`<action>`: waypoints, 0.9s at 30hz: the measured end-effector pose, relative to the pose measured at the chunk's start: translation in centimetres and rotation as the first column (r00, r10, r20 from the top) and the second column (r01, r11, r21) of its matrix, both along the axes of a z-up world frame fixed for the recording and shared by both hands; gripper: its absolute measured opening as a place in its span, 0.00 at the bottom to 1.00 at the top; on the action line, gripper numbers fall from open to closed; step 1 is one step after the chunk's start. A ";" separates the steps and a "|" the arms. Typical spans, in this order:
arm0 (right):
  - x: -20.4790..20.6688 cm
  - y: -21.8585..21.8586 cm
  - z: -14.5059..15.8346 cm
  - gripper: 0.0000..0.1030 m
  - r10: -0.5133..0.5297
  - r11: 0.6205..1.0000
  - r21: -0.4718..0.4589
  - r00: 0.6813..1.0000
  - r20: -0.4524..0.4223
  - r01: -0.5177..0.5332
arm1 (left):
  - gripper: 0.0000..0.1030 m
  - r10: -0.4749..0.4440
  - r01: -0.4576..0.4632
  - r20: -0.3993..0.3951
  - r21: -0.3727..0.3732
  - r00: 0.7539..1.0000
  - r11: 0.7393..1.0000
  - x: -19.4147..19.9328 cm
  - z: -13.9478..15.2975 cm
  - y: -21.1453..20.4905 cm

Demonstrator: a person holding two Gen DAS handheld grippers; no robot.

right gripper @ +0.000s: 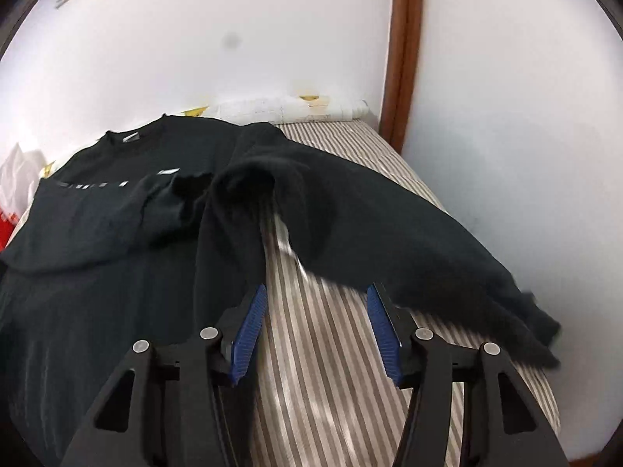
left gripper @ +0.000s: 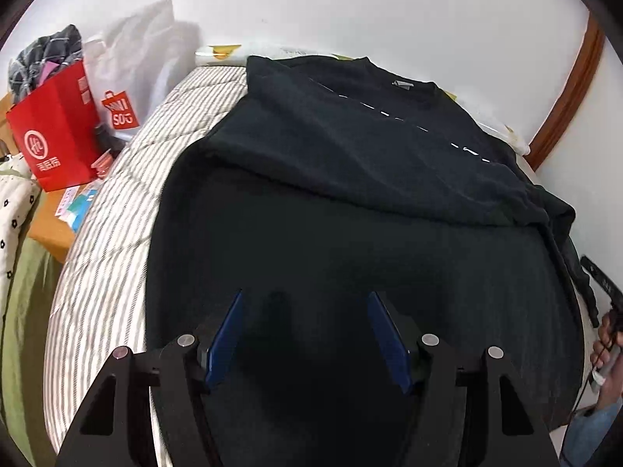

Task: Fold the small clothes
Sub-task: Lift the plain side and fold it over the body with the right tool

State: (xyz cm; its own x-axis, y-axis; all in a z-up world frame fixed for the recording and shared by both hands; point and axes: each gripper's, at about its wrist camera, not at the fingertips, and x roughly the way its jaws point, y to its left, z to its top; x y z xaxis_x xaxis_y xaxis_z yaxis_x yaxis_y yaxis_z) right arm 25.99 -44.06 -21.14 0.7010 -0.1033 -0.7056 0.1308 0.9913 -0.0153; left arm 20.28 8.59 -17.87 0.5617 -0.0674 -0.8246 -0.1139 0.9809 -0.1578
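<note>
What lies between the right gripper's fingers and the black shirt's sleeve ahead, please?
Only striped bedding: in the right wrist view the open right gripper frames bare stripes, with the sleeve of the black shirt draped just beyond its fingertips.

The shirt [left gripper: 350,148] is black, with a broken line of small white marks across the chest and a pale grey label at the neck. The bed cover [right gripper: 342,369] carries narrow brown-grey and white stripes. Both grippers, left [left gripper: 305,334] and right [right gripper: 317,330], are black with blue pads [right gripper: 249,334]. Beside the bed stand a red paper bag [left gripper: 58,132] with a white round logo and a white bag [left gripper: 132,78] printed in red. The wall [right gripper: 194,39] is white, the door frame [right gripper: 405,46] reddish brown.
</note>
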 end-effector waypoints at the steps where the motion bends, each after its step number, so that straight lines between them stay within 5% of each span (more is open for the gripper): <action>1: 1.0 0.1 -0.1 0.52 0.000 1.000 -0.009 1.000 0.000 0.000 | 0.60 -0.002 0.002 -0.005 0.004 1.000 1.000 0.5 -0.1 -0.1; 7: 7.8 0.9 -1.4 0.47 -0.022 0.996 -0.082 0.999 -0.029 0.019 | 0.60 -0.005 0.006 -0.040 0.031 0.999 0.999 2.6 -1.7 -0.3; 8: 8.3 1.1 -1.7 0.39 -0.017 0.996 -0.089 0.999 -0.036 0.013 | 0.60 -0.005 0.006 -0.043 0.022 0.999 1.000 2.7 -2.0 -0.1; 9: 9.1 1.2 -2.0 0.12 -0.003 0.995 -0.096 0.999 -0.049 -0.001 | 0.60 -0.005 0.005 -0.047 0.011 0.999 1.000 2.9 -2.3 0.0; 10: 9.3 1.0 -2.0 0.06 0.007 0.995 -0.098 0.999 -0.050 -0.011 | 0.61 -0.006 0.006 -0.049 0.002 0.999 1.000 3.0 -2.5 0.0; 15: 8.9 -3.1 -0.5 0.05 -0.115 0.991 -0.058 0.993 0.036 0.117 | 0.62 -0.019 0.022 -0.034 0.067 0.999 0.998 3.6 -2.7 -0.8; 20: 9.6 -6.2 -0.2 0.05 -0.176 0.984 -0.017 0.984 0.023 0.177 | 0.63 -0.022 0.024 -0.031 0.075 0.999 0.997 3.8 -2.6 -0.9; 23: 10.1 -5.2 -0.6 0.06 -0.162 0.983 -0.093 0.987 0.001 0.161 | 0.64 -0.020 0.022 -0.033 0.082 0.999 0.996 3.8 -2.7 -1.1; 27: 8.7 -4.7 -0.8 0.31 -0.127 0.989 -0.084 0.992 -0.023 0.125 | 0.64 -0.015 0.018 -0.039 0.073 0.999 0.997 3.8 -2.6 -1.4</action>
State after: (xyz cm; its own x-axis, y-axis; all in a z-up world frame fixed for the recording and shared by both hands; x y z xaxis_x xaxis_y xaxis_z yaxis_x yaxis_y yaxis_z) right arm 34.67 -48.74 -21.90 0.6585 -0.2478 -0.7106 0.2526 0.9622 -0.1015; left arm 24.10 7.24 -20.46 0.5286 -0.0152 -0.8488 -0.1021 0.9914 -0.0813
